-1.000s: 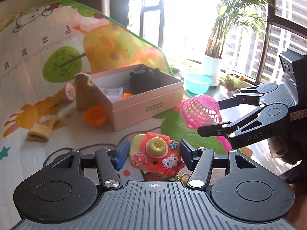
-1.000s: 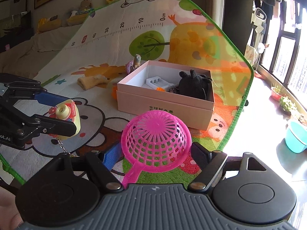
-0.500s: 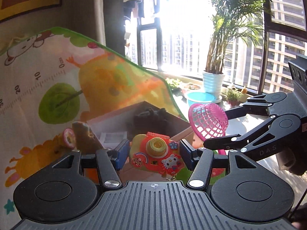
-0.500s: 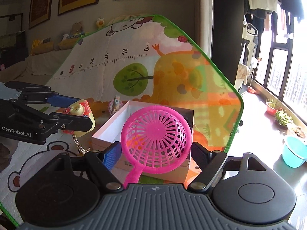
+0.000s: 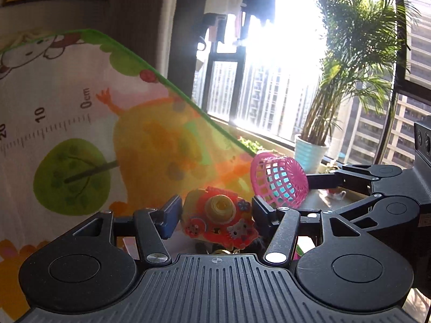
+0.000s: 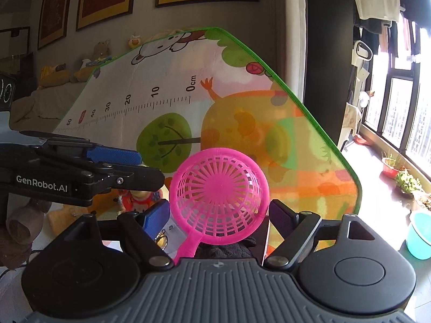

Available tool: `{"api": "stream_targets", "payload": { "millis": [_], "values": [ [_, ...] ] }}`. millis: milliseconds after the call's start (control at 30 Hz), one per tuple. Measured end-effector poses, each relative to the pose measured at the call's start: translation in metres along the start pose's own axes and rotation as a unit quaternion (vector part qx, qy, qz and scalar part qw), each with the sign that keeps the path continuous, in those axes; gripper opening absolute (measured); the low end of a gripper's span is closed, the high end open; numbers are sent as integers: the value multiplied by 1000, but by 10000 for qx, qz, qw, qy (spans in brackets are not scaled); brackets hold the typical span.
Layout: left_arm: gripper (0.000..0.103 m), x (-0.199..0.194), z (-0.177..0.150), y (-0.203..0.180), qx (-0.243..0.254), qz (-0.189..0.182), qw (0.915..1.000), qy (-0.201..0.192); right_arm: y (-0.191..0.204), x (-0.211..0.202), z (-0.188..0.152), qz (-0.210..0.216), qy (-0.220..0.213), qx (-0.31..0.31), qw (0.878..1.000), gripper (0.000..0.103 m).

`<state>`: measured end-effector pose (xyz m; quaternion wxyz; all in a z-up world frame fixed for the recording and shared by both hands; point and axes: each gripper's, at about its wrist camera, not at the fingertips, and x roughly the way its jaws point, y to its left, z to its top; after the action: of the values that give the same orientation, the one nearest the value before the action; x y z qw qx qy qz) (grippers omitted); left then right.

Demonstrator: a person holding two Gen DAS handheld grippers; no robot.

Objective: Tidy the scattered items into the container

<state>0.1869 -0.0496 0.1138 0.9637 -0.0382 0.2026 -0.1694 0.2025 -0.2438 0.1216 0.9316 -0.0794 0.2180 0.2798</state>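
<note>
My left gripper (image 5: 215,215) is shut on a red and yellow toy camera (image 5: 219,218), held in the air. My right gripper (image 6: 219,215) is shut on a pink plastic sieve (image 6: 219,195), its handle pointing down-left. In the left wrist view the sieve (image 5: 278,179) and right gripper (image 5: 317,193) sit just right of the camera. In the right wrist view the left gripper (image 6: 145,167) is at the left with the toy camera (image 6: 137,197) under it. The pink box is mostly hidden below; only an edge (image 6: 265,242) and a black plush (image 6: 229,247) inside show.
The colourful play mat (image 6: 242,123) fills the background. A beige plush (image 6: 62,218) lies on it at left. A potted palm (image 5: 309,153) stands by the window, and a teal basin (image 6: 419,237) sits on the floor at right.
Both grippers have lifted and moved forward over the box, so the box has dropped out of view below them. Each still holds its toy.
</note>
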Motion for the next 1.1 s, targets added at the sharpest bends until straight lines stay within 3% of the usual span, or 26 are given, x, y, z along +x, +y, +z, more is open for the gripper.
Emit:
{"api": "stream_targets", "payload": {
  "millis": [100, 400, 667, 733, 800, 867, 1100],
  "values": [
    [85, 7, -5, 10, -150, 42, 9999, 64, -3, 14, -12, -32, 183, 96, 9998, 85],
    [94, -26, -41, 41, 222, 946, 9947, 323, 0, 17, -22, -167, 403, 146, 9989, 85],
    [95, -63, -94, 88, -90, 1916, 9771, 920, 53, 24, -6, 8, 428, -430, 9982, 84],
    [95, -70, -106, 99, -164, 2201, 9707, 952, 74, 30, -1, 74, 454, -711, 9964, 79],
    [96, -76, -115, 107, -216, 2402, 9658, 952, 93, 37, 3, 98, 501, -982, 9939, 62],
    [96, -78, -123, 116, -381, 2471, 9637, 933, 111, 51, 8, 161, 628, -1193, 9907, 52],
    [97, -83, -141, 131, -970, 2241, 9670, 723, 155, 107, 23, 237, 917, -1692, 9810, 51]
  ]
}}
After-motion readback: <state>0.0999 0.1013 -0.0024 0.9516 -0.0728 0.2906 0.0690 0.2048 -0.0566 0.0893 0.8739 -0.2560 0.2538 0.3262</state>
